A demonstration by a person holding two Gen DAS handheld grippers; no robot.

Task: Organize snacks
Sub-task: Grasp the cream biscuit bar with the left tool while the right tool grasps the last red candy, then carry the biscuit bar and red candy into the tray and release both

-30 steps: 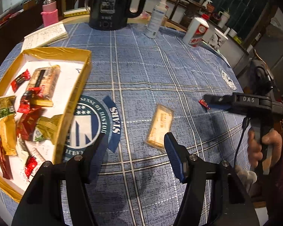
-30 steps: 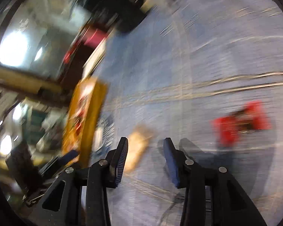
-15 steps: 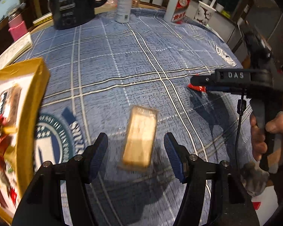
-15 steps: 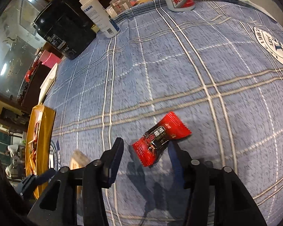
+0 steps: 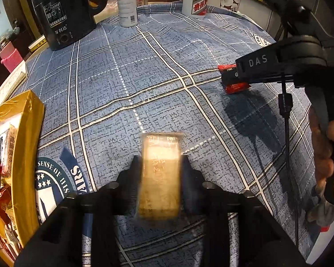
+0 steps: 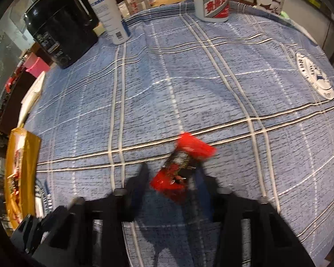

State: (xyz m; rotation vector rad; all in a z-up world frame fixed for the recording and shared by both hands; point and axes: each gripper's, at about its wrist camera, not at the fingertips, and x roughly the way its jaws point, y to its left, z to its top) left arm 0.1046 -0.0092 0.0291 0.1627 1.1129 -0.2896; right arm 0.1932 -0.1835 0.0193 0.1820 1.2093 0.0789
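You've closed both tongs in since a moment ago: your left gripper [image 5: 160,166] hugs the tan bar [image 5: 159,173], right gripper [image 6: 173,173] clamps the red candy [image 6: 182,166], both right of the gold tray [image 5: 27,155].

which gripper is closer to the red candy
Right. The right gripper has its fingers on either side of the red candy. The left gripper is across the cloth, around the tan bar.

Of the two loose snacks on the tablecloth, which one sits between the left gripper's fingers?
The pale yellow clear-wrapped bar, between the left gripper fingers. The red candy lies farther right, at the right gripper.
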